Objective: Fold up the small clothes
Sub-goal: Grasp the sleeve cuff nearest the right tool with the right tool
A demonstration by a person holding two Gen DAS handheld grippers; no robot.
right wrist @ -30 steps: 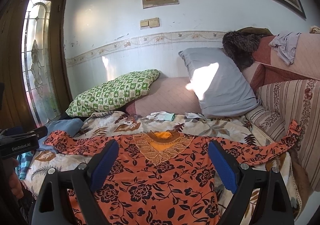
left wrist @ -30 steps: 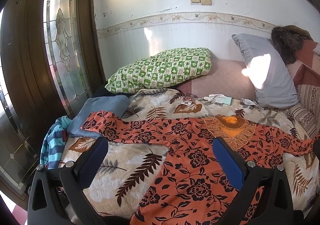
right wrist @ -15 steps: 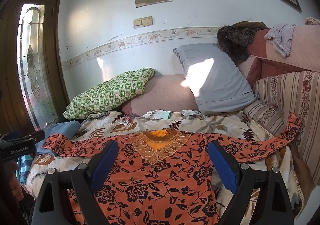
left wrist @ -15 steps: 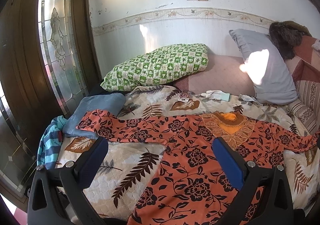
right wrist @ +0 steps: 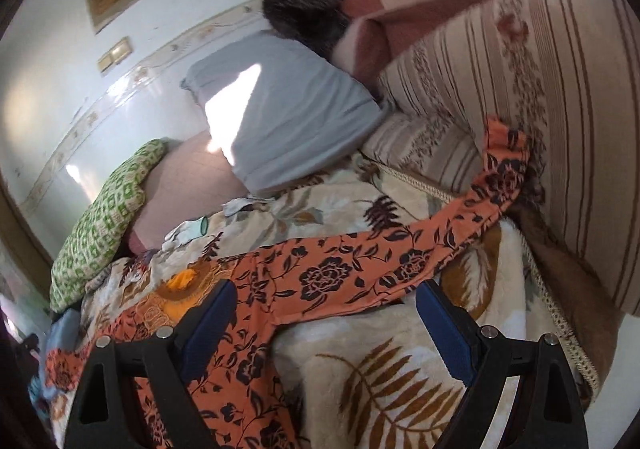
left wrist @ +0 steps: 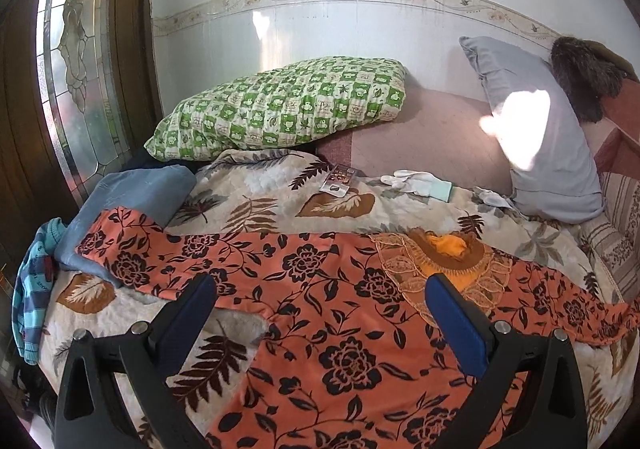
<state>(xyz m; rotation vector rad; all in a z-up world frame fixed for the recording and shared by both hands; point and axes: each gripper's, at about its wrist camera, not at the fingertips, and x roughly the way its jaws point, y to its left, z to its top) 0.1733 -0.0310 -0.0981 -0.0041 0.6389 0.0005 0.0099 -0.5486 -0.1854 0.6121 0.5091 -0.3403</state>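
Orange floral top (left wrist: 320, 313) lies flat on the leaf-print blanket (left wrist: 256, 205) on the bed, sleeves spread out, neckline toward the pillows. Left gripper (left wrist: 320, 297) fingers wide open, above the chest area, holding nothing. Right gripper (right wrist: 322, 303) also wide open, empty, tilted over the right sleeve (right wrist: 440, 233), whose cuff rests up against the striped cushion (right wrist: 560, 97).

Bright daylight, fisheye-warped edges, right view motion-blurred
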